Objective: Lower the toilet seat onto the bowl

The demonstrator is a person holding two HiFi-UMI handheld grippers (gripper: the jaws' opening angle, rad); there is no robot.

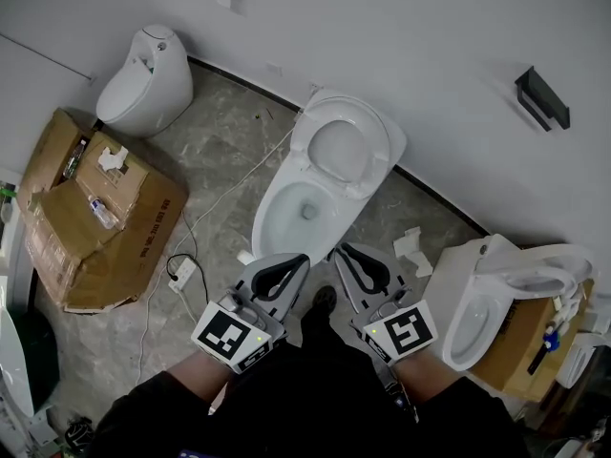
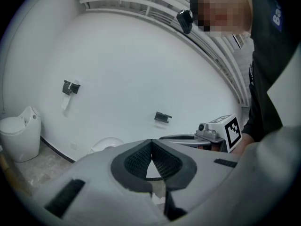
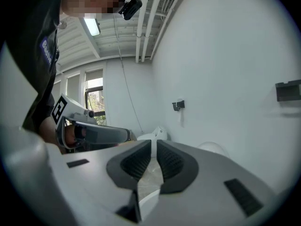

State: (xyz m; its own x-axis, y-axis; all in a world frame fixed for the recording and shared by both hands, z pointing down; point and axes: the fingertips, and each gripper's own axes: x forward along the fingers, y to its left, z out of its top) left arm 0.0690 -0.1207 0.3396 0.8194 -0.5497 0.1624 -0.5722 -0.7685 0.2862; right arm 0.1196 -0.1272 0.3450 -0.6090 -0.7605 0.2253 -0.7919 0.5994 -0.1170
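Observation:
A white toilet stands against the wall in the middle of the head view. Its bowl (image 1: 298, 210) is uncovered, and the seat ring (image 1: 340, 148) is raised and leans back on the lid. Both grippers hover side by side just in front of the bowl, apart from it. My left gripper (image 1: 302, 260) has its jaws together with nothing between them. My right gripper (image 1: 342, 251) is likewise shut and empty. In the left gripper view the pads (image 2: 141, 158) meet at the tip. In the right gripper view the pads (image 3: 136, 161) stand almost touching.
An egg-shaped toilet (image 1: 143, 79) stands at the back left, beside crumpled cardboard boxes (image 1: 95, 218). A third toilet (image 1: 496, 303) sits on cardboard at the right. A white cable and a power strip (image 1: 181, 270) lie on the floor left of the bowl. A black holder (image 1: 542, 98) hangs on the wall.

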